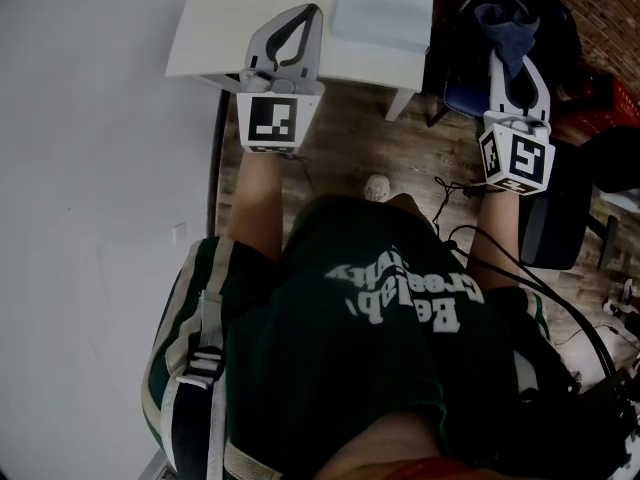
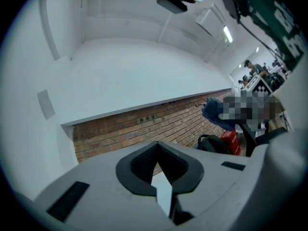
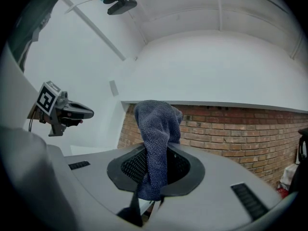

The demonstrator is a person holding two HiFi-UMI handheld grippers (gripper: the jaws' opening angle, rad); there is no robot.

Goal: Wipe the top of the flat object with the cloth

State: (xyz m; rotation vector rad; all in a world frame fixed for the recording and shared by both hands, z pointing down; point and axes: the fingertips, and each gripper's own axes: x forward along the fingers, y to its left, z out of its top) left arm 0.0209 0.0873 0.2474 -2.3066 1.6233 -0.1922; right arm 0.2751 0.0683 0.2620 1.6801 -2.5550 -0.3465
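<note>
A white table [image 1: 258, 30] stands ahead of me, and a pale flat object [image 1: 385, 8] lies on its right part. My left gripper [image 1: 312, 14] hangs over the table's near edge with its jaws together and nothing between them; in the left gripper view the left gripper [image 2: 157, 146] points at a brick wall. My right gripper [image 1: 503, 60] is to the right of the table, off its edge, shut on a dark blue cloth [image 1: 506, 30]. The cloth [image 3: 157, 124] sticks up out of the jaws in the right gripper view.
A dark bag or seat [image 1: 545, 28] and a red crate [image 1: 603, 96] sit behind the right gripper. Cables [image 1: 462, 190] trail over the wooden floor near a black chair [image 1: 556, 220]. A white wall [image 1: 90, 168] runs along the left; a brick wall [image 3: 240, 134] lies ahead.
</note>
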